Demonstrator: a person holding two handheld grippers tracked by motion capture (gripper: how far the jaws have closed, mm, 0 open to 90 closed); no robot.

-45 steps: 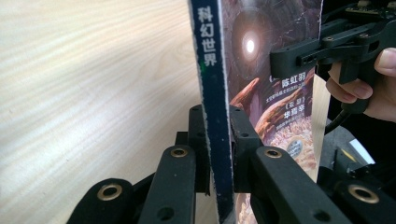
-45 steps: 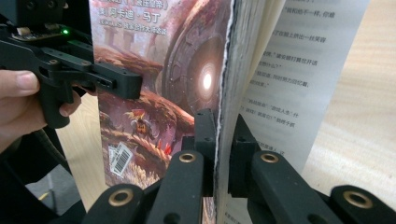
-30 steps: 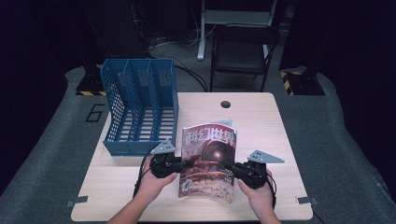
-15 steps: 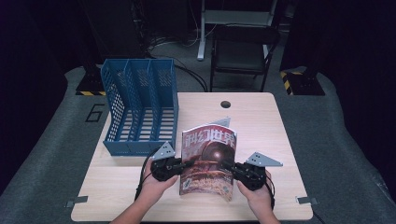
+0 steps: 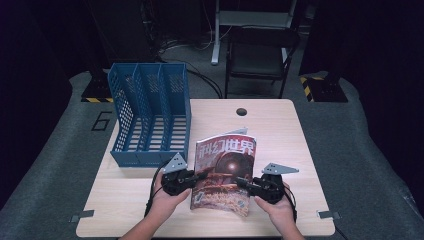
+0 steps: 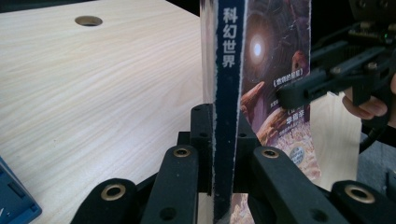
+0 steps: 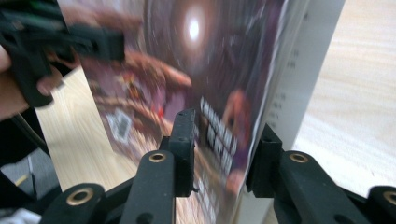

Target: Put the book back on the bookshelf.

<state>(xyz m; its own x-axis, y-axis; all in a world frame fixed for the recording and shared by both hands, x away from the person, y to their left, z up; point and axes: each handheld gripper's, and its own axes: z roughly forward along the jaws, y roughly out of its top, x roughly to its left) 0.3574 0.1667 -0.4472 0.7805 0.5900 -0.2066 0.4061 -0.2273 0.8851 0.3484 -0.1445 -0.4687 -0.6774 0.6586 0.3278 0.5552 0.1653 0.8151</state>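
Note:
A magazine [image 5: 225, 170] with a red-brown cover stands tilted above the front of the wooden table [image 5: 270, 130], between both hands. My left gripper [image 5: 197, 176] is shut on its left edge; in the left gripper view the jaws [image 6: 223, 140] pinch the dark blue spine [image 6: 229, 70]. My right gripper [image 5: 245, 182] sits at the magazine's lower right edge. Its jaws [image 7: 224, 144] have just been opening, and the magazine's edge [image 7: 196, 56] lies between them with a gap on the cover side. The left gripper view also shows the right gripper's jaw tip [image 6: 289, 95].
A blue three-slot file rack [image 5: 150, 120] stands on the table's back left, just behind my left hand. A round cable hole [image 5: 242, 111] sits near the far edge. A dark chair [image 5: 260, 55] stands beyond the table.
Both hands and the magazine stay in about the same place; the magazine still stands tilted between the grippers.

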